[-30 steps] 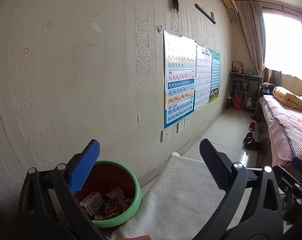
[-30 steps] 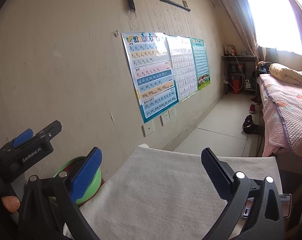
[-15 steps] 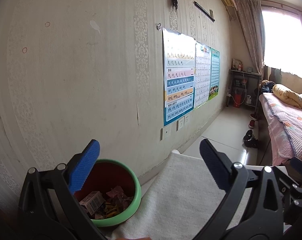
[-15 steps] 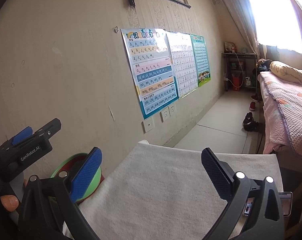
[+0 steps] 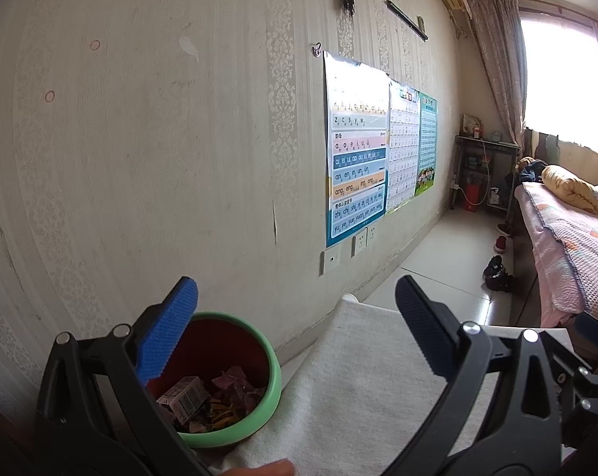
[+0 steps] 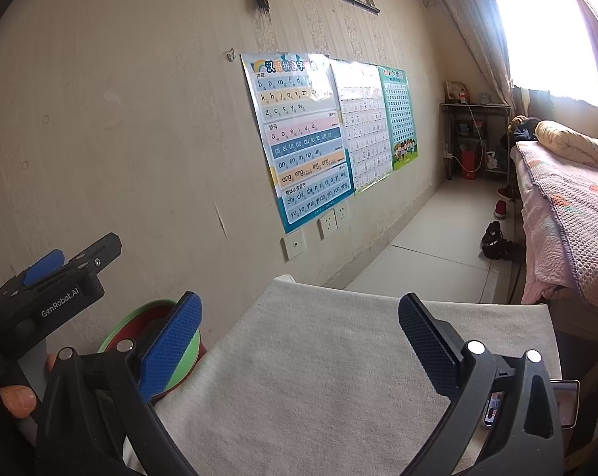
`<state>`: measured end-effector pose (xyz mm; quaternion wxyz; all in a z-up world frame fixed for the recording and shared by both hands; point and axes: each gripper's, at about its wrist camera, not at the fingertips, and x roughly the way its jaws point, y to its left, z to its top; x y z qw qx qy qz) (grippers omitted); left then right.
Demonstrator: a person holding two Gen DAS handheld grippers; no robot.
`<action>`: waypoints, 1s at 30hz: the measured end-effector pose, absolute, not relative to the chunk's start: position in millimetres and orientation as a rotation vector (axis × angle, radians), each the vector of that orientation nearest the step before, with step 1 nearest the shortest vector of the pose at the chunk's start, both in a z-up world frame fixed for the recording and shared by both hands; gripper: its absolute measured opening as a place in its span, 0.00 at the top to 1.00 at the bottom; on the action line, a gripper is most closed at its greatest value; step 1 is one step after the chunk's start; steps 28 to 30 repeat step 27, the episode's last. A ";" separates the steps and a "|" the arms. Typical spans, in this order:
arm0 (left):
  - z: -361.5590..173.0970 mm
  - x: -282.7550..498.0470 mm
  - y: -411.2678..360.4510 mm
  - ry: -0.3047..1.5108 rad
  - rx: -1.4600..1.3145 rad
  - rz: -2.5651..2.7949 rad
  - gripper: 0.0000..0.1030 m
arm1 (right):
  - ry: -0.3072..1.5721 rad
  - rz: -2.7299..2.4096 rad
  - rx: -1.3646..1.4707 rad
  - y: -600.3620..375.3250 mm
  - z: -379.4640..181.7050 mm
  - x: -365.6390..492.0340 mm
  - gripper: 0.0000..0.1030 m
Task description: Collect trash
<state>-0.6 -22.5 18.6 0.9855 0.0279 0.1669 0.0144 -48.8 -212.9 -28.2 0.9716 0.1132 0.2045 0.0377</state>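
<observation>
- Trash (image 5: 213, 396), wrappers and a small carton, lay in the green-rimmed bin (image 5: 273, 380) at seven o'clock in the left wrist view, beside the wall.
- Left gripper (image 5: 295, 317) hung spread wide, holding nothing, above the towel-covered table (image 5: 350, 377).
- Right gripper (image 6: 299, 321) was likewise spread and unladen; the bin sat at eight o'clock.
</observation>
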 end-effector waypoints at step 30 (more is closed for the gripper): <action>-0.6 4.2 -22.9 0.446 0.081 -0.042 0.05 | 0.695 -0.052 0.169 -220.6 -103.0 -27.2 0.07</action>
